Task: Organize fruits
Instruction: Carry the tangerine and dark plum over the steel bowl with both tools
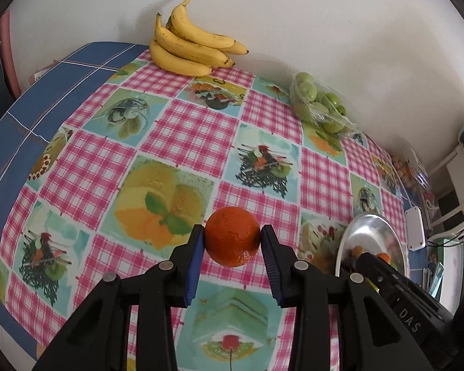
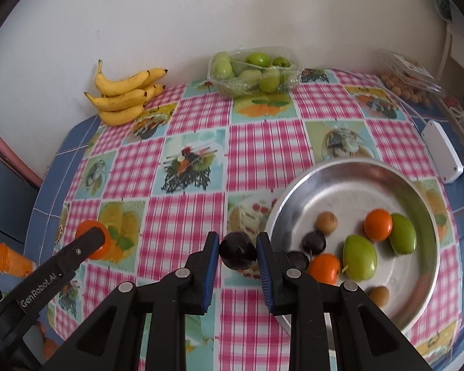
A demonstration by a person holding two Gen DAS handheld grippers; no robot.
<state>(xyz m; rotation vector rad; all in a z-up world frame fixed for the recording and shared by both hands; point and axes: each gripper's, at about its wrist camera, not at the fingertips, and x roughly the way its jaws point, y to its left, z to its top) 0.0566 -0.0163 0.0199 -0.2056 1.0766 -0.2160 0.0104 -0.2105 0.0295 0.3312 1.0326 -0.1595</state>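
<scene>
My left gripper (image 1: 232, 239) is shut on an orange fruit (image 1: 232, 236), held above the checked tablecloth. My right gripper (image 2: 237, 252) is shut on a dark plum (image 2: 238, 254), just left of the metal bowl (image 2: 334, 173). In the bowl lie two oranges (image 2: 378, 224), two green fruits (image 2: 359, 257), dark plums (image 2: 314, 240) and small brown fruits (image 2: 327, 222). In the right wrist view the left gripper (image 2: 92, 241) with its orange fruit (image 2: 89, 227) shows at the lower left. The bowl (image 1: 368, 225) appears at the right of the left wrist view.
A bunch of bananas (image 1: 188, 43) lies against the back wall. A clear tub of green fruits (image 2: 253, 69) stands beside it, and a pack of small brown fruits (image 2: 408, 86) at the far right. A white box (image 2: 442, 151) rests right of the bowl. An orange object (image 2: 12, 261) sits at the left edge.
</scene>
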